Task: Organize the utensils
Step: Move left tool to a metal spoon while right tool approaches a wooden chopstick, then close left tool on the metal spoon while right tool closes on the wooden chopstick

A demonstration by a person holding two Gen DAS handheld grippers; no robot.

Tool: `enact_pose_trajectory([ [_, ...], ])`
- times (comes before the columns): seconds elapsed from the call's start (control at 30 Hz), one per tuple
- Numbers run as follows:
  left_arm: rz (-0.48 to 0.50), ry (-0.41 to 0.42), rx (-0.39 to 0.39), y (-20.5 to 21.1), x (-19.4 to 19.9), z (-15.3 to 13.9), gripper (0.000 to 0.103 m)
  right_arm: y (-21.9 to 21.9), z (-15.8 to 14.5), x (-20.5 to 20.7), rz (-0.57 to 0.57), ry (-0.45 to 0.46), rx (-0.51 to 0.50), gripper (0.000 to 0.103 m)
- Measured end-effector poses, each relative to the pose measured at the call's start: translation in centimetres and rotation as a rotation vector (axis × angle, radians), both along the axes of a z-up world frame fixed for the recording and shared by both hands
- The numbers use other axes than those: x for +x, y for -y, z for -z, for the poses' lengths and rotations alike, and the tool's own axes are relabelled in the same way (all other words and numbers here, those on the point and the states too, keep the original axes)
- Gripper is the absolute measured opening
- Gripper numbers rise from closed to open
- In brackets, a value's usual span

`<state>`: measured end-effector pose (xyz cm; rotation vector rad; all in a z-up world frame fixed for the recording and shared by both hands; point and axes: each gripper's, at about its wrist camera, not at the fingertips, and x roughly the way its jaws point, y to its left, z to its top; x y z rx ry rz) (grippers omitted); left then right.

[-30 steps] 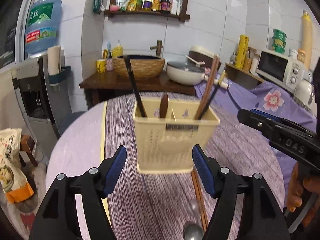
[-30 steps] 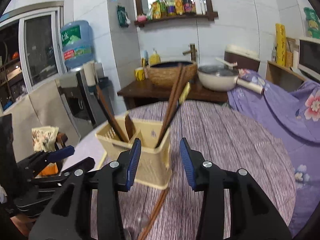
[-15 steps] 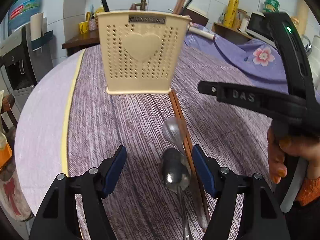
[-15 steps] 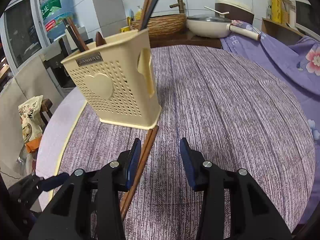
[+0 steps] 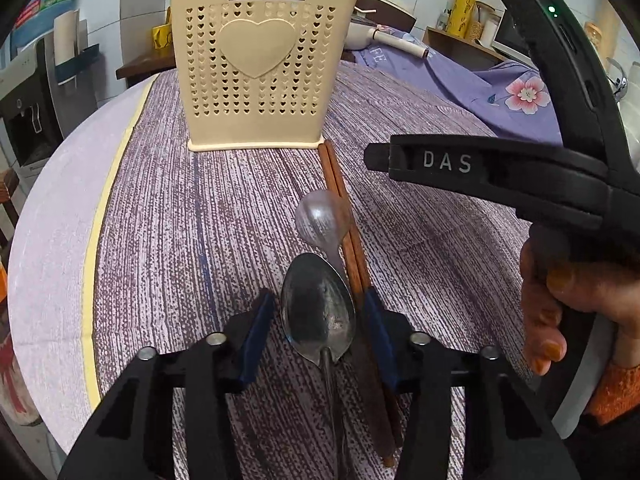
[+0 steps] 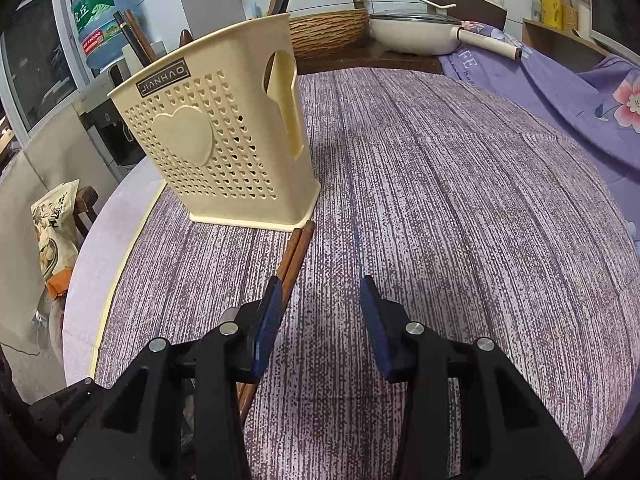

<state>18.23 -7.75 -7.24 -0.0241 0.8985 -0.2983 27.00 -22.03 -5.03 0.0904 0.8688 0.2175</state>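
We noted that the left tool [image 5: 318, 316] had come down from the holder [image 5: 262, 64] to the table [image 5: 168, 216], and its jaws had just been closing around the bowl of the large spoon [image 5: 318, 312]. Whether the pads pressed on it yet, we could not tell. The small spoon [image 5: 322, 222] and the chopsticks [image 5: 340, 188] lay touching it, so we judged a clean pick-up uncertain. The right tool [image 6: 318, 306] had also descended; it stood part open and empty, just right of the chopsticks. The table offered open room to the right; the holder stood near its left edge.
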Motion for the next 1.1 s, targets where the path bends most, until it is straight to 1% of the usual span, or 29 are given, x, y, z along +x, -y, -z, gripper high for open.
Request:
enact_pose_trajectory([
  [0.03, 0.0, -0.006, -0.009, -0.1, 0.1, 0.0, 0.037, 0.0, 0.0, 0.0, 0.0, -0.001, 0.0, 0.041],
  [0.2, -0.012, 0.003, -0.021, -0.4, 0.2, -0.2, 0.037, -0.4, 0.2, 0.3, -0.005, -0.019, 0.004, 0.041],
  [0.33, -0.023, 0.016, -0.016, -0.8, 0.4, -0.5, 0.037, -1.2, 0.9, 1.0, -0.01, -0.055, 0.013, 0.04],
  [0.47, -0.048, 0.016, -0.01, -1.5, 0.9, -0.6, 0.037, -2.1, 1.7, 1.6, 0.002, -0.088, -0.028, 0.035],
  [0.7, -0.074, 0.006, 0.0, -2.6, 1.7, -0.3, 0.037, -2.8, 1.8, 2.4, -0.006, -0.104, -0.068, 0.034],
  [0.73, -0.076, 0.006, 0.0, -2.7, 1.7, -0.3, 0.037, -2.9, 1.8, 2.6, 0.0, -0.103, -0.086, 0.034],
  [0.83, -0.078, 0.003, 0.005, -2.7, 1.8, -0.1, 0.037, -2.8, 1.8, 3.4, 0.016, -0.119, -0.095, 0.034],
  [0.9, -0.077, 0.003, 0.008, -2.6, 1.9, 0.0, 0.037, -2.9, 1.9, 4.2, 0.01, -0.129, -0.117, 0.029],
  [0.93, -0.076, 0.004, 0.01, -2.5, 2.0, 0.0, 0.037, -3.1, 1.9, 4.6, 0.011, -0.126, -0.143, 0.029],
  [1.03, -0.074, 0.007, 0.018, -2.3, 2.3, 0.0, 0.037, -3.4, 2.0, 5.1, 0.017, -0.128, -0.169, 0.026],
  [1.1, -0.077, 0.007, 0.024, -2.2, 2.6, 0.0, 0.037, -3.7, 2.1, 5.3, 0.014, -0.118, -0.189, 0.021],
])
